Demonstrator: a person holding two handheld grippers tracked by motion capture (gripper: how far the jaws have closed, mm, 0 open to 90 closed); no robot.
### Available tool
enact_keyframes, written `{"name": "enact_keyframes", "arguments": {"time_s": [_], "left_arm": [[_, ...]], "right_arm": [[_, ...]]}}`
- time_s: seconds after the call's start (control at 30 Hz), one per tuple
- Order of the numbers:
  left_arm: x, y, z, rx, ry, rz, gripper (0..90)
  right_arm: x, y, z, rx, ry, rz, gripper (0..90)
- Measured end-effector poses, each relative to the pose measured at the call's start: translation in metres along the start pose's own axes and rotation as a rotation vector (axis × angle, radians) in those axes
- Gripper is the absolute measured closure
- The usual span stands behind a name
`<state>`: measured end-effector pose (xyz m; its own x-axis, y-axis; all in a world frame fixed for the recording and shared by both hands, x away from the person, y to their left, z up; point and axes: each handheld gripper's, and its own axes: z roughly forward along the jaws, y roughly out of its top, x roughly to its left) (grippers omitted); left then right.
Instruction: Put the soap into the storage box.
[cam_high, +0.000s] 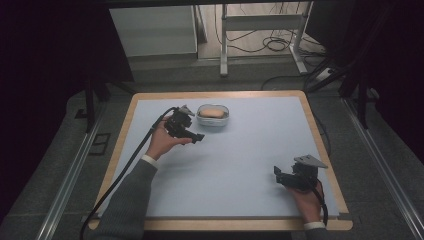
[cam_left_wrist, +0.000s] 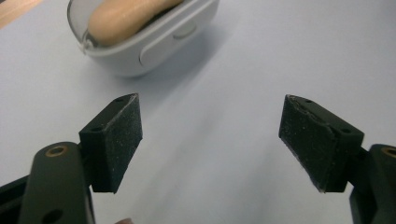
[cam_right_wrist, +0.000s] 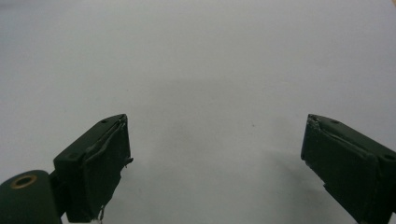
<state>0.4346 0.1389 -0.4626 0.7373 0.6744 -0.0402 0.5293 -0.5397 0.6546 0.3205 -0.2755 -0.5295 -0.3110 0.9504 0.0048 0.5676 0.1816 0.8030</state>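
The soap dish (cam_left_wrist: 144, 39) lies ahead-left of the left gripper (cam_left_wrist: 210, 135), whose fingers (cam_left_wrist: 116, 140) stand apart and empty, long side across.

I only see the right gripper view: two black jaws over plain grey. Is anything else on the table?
Observer: Yes, a small white oval plastic case with a tan oblong lump inside sits near the far edge of the pale blue table mat.
Operator: Is the other gripper close to it?
Observer: The left gripper is just beside the case, not touching it.
Operator: Is it holding anything?
Observer: No, its jaws stand open with nothing between them.
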Motion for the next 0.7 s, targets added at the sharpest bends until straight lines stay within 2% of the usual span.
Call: {"name": "enact_keyframes", "arguments": {"time_s": [0.17, 0.2, 0.27, 0.4, 0.43, 0.47, 0.5, 0.53, 0.7], "left_arm": [[-0.007, -0.023, -0.017, -0.028, -0.001, -0.011, 21.4], [-0.011, -0.033, -0.022, -0.051, 0.001, -0.031, 21.5], [-0.015, -0.043, -0.026, -0.052, 0.013, -0.033, 21.5], [-0.022, -0.063, -0.030, -0.043, 0.035, -0.032, 21.0], [-0.022, -0.063, -0.030, -0.043, 0.035, -0.032, 20.9], [-0.026, -0.074, -0.031, -0.039, 0.048, -0.035, 20.7], [-0.026, -0.074, -0.031, -0.039, 0.048, -0.035, 20.7], [-0.028, -0.084, -0.032, -0.039, 0.050, -0.045, 20.6], [-0.033, -0.105, -0.033, -0.041, 0.051, -0.076, 20.1]], "right_arm": [[0.000, 0.000, 0.000, 0.000, -0.002, 0.000, 8.2], [0.000, 0.000, 0.000, -0.001, -0.003, -0.002, 8.2], [0.000, 0.000, 0.000, -0.001, -0.003, -0.003, 8.2], [0.001, 0.000, 0.000, 0.000, -0.004, -0.002, 8.2], [0.001, 0.000, 0.000, 0.000, -0.004, -0.002, 8.2], [0.001, 0.000, 0.000, 0.001, -0.004, -0.006, 8.2], [0.001, 0.000, 0.000, 0.001, -0.004, -0.006, 8.2], [0.001, 0.000, 0.000, 0.002, -0.003, -0.007, 8.2], [0.001, 0.000, 0.000, 0.001, -0.004, -0.007, 8.2]]}}
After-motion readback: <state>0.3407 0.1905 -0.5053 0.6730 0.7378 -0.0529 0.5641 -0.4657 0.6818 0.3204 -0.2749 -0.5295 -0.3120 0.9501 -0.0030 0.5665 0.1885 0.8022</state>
